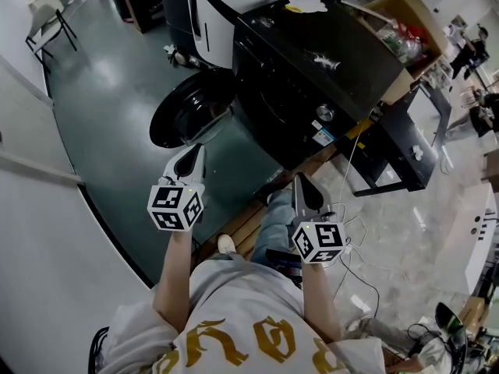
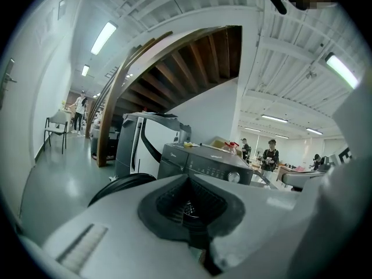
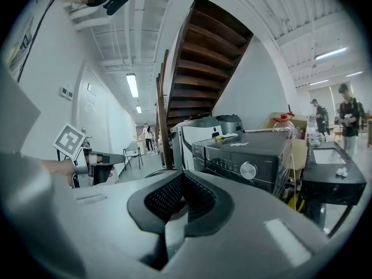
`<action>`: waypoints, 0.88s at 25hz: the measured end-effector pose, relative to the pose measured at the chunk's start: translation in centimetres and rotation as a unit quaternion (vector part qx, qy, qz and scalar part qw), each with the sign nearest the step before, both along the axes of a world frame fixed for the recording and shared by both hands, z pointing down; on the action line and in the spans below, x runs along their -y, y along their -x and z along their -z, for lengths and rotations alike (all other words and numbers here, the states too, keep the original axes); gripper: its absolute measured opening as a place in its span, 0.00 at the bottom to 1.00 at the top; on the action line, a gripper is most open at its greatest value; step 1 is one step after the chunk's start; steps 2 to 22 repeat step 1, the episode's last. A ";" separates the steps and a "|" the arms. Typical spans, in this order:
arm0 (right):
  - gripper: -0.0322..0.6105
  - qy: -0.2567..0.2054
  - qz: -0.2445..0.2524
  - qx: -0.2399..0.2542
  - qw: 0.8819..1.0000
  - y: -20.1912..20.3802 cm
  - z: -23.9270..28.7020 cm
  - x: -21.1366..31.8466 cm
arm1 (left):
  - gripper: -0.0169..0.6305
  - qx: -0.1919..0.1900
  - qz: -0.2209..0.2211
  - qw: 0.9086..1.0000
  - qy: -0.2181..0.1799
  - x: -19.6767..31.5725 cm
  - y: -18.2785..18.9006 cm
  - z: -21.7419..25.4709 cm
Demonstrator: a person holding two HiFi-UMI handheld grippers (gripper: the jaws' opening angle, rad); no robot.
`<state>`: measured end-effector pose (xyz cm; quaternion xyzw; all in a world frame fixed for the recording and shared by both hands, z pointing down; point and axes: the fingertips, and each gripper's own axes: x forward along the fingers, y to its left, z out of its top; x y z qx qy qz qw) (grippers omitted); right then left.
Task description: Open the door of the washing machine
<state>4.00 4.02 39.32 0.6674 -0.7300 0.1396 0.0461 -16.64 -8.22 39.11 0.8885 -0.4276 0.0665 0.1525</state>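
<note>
- The left gripper [image 1: 195, 156] is held low and close to the person's body, at 7 o'clock in the head view. Its jaws are clenched together on nothing, so no hold on the door is being kept.
- The right gripper [image 1: 302, 184] is carried beside it at 5 o'clock. Its jaws are likewise pressed closed and empty, and it is aimed at the machine's front.
- The washing machine door [image 1: 187, 109] is seen at 12 o'clock from the left gripper. It is swung wide over the floor [image 1: 101, 92], well apart from both grippers, so the opening is judged done.
- The washing machine [image 1: 312, 68] stands at 12 o'clock from the right gripper, with its control dial [image 1: 325, 113] turned toward the person.
- A cardboard box [image 1: 401, 22] is seen beyond, at 1 o'clock, by the machine's far top edge.
</note>
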 end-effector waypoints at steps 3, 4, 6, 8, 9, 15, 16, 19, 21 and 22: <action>0.08 0.001 -0.001 0.000 1.000 -0.1 -0.2 0.1 | 0.04 -0.002 -0.001 1.000 0.002 0.2 -0.1 -0.2; 0.08 0.001 -0.001 0.000 1.000 -0.1 -0.2 0.1 | 0.04 -0.002 -0.001 1.000 0.002 0.2 -0.1 -0.2; 0.08 0.001 -0.001 0.000 1.000 -0.1 -0.2 0.1 | 0.04 -0.002 -0.001 1.000 0.002 0.2 -0.1 -0.2; 0.08 0.001 -0.001 0.000 1.000 -0.1 -0.2 0.1 | 0.04 -0.002 -0.001 1.000 0.002 0.2 -0.1 -0.2; 0.08 0.001 -0.001 0.000 1.000 -0.1 -0.2 0.1 | 0.04 -0.002 -0.001 1.000 0.002 0.2 -0.1 -0.2; 0.08 0.001 -0.001 0.000 1.000 -0.1 -0.2 0.1 | 0.04 -0.002 -0.001 1.000 0.002 0.2 -0.1 -0.2; 0.08 0.001 -0.001 0.000 1.000 -0.1 -0.2 0.1 | 0.04 -0.002 -0.001 1.000 0.002 0.2 -0.1 -0.2; 0.08 0.001 -0.001 0.000 1.000 -0.1 -0.2 0.1 | 0.04 -0.002 -0.001 1.000 0.002 0.2 -0.1 -0.2; 0.08 0.001 -0.001 0.000 1.000 -0.1 -0.2 0.1 | 0.04 -0.002 -0.001 1.000 0.002 0.2 -0.1 -0.2; 0.08 0.001 -0.001 0.000 1.000 -0.1 -0.2 0.1 | 0.04 -0.002 -0.001 1.000 0.002 0.2 -0.1 -0.2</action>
